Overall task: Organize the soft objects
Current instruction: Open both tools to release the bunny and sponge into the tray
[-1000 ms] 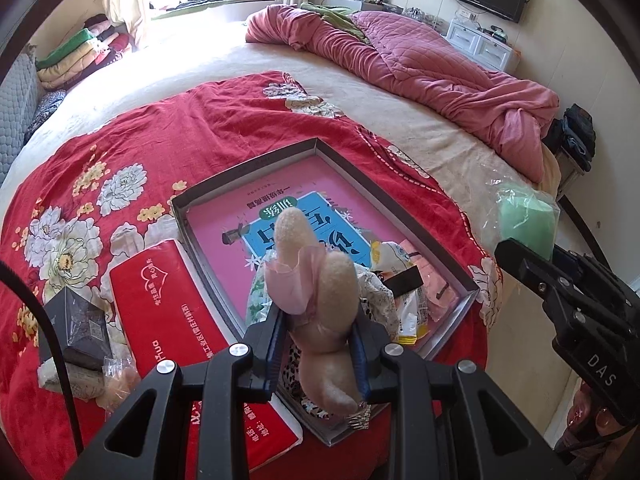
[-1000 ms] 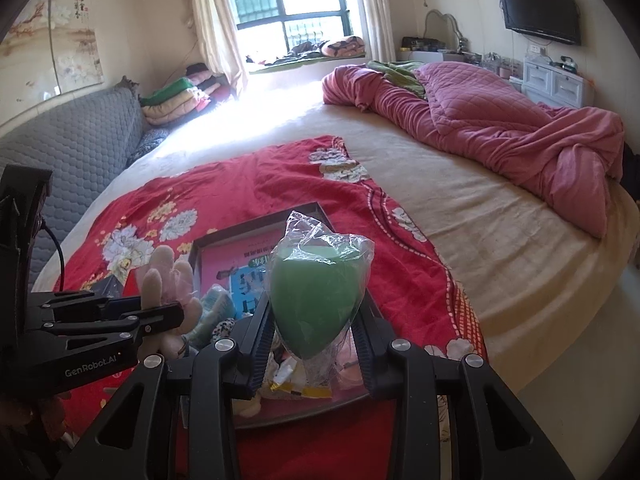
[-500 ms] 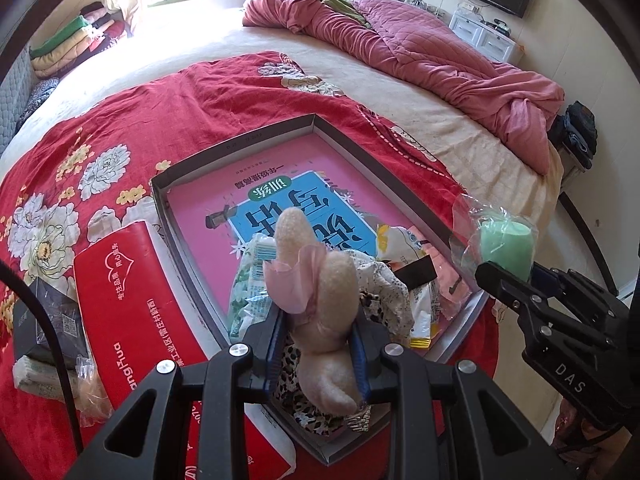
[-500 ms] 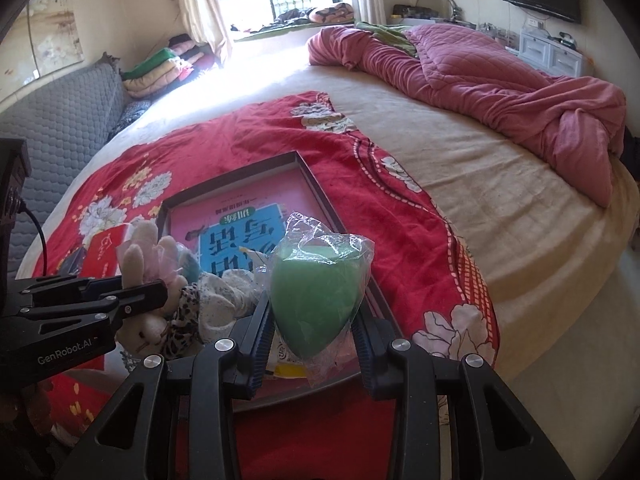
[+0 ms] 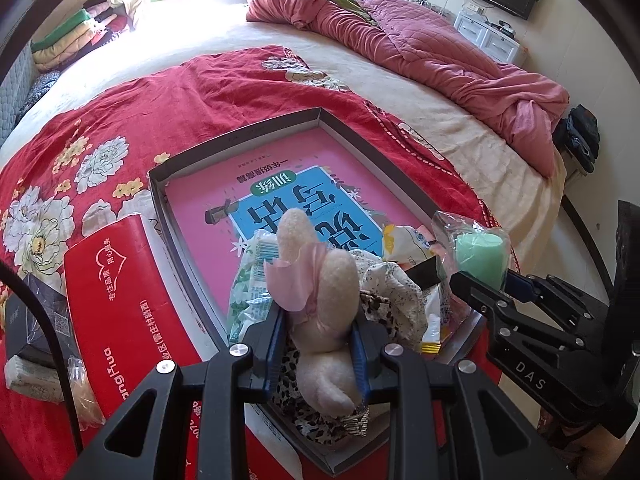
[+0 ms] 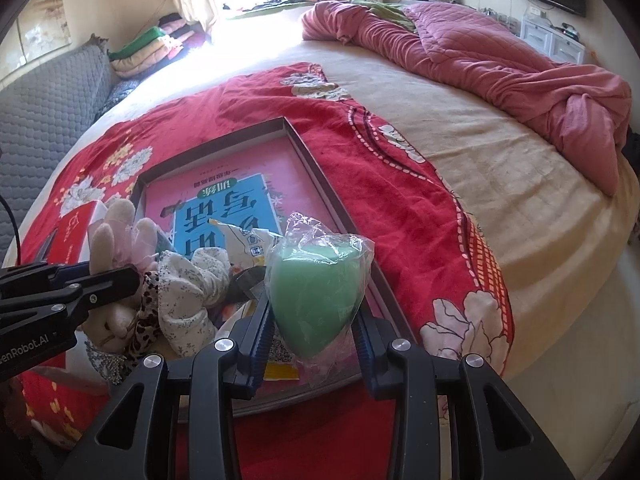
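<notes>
Two loads in my fingers right now: my left gripper [image 5: 318, 332] is clamped on a cream plush bunny [image 5: 324, 292] at its waist, ears and pink bow poking up past the blue pads, while my right gripper [image 6: 314, 320] pinches a green teardrop sponge [image 6: 316, 300] sealed in crinkly clear film. Both hang above the near end of the shallow grey tray [image 5: 240, 136] lying on the red floral blanket [image 5: 160, 92]. I judge the bunny light and squashy, so a mid-body hold suits it; the sponge should compress easily, but that film looks slippery, so I'd keep the squeeze on the foam's widest part. Below the bunny sit a floral white cloth [image 6: 188, 300], a leopard-print piece [image 5: 296, 392] and snack packets [image 5: 404, 240], piled over a glossy pink book cover [image 5: 288, 184]. Left of the tray lies a red tissue pack [image 5: 116, 300], smooth and boxy.
</notes>
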`<state>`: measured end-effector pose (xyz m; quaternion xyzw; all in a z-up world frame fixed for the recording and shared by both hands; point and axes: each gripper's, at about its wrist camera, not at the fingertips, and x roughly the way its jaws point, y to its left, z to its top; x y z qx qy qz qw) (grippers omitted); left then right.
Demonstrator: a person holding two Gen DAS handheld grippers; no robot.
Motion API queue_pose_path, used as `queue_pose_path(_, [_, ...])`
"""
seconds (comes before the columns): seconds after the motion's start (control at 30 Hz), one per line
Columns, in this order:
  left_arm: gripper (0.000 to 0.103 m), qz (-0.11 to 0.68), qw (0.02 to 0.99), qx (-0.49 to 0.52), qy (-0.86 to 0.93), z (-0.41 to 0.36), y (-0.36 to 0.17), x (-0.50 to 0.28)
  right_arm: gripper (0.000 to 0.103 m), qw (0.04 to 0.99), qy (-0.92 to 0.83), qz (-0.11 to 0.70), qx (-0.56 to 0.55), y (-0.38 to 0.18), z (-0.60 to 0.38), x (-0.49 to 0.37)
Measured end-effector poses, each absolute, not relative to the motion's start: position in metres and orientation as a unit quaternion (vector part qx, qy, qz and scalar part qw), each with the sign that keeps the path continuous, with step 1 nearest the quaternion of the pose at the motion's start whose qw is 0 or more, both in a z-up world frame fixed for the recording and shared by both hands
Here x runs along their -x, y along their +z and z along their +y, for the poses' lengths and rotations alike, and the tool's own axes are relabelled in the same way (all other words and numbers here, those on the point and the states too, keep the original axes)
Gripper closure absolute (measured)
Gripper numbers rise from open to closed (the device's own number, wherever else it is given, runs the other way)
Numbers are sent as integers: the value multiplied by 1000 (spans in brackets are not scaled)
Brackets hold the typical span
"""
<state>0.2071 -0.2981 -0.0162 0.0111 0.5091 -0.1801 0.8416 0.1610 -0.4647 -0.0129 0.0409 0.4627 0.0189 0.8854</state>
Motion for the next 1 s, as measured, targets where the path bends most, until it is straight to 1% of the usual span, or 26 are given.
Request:
queue_pose_path(0.27, [73,512,841,-7,-176,-294,-20,-210,64,888,36,457,-31,-18,-451,-178])
queue_pose_path(0.5, [73,511,841,-3,-176,-292,-22,-210,63,886,23,458,-65,-21,-464,-185])
queue_pose_path(0.57, [73,512,841,2,-176,-291,-22,-210,58,885,18,459,-69,-22,-467,-185])
queue_pose_path(0.7, [73,510,842,3,-176,-291,-20,-209,57,885,16,459,-69,-22,-469,-181])
queue_pose_path(0.77, [73,510,842,4,-176,-291,-20,-209,53,885,9,460,-68,-22,-472,-180])
queue_pose_path(0.93, [73,509,842,10,-178,-288,-19,-209,47,886,1,459,-71,-20,-475,-177])
queue_pose_path(1.0, [73,510,841,12,-178,-288,-19,-208,46,887,2,457,-72,-17,-475,-176])
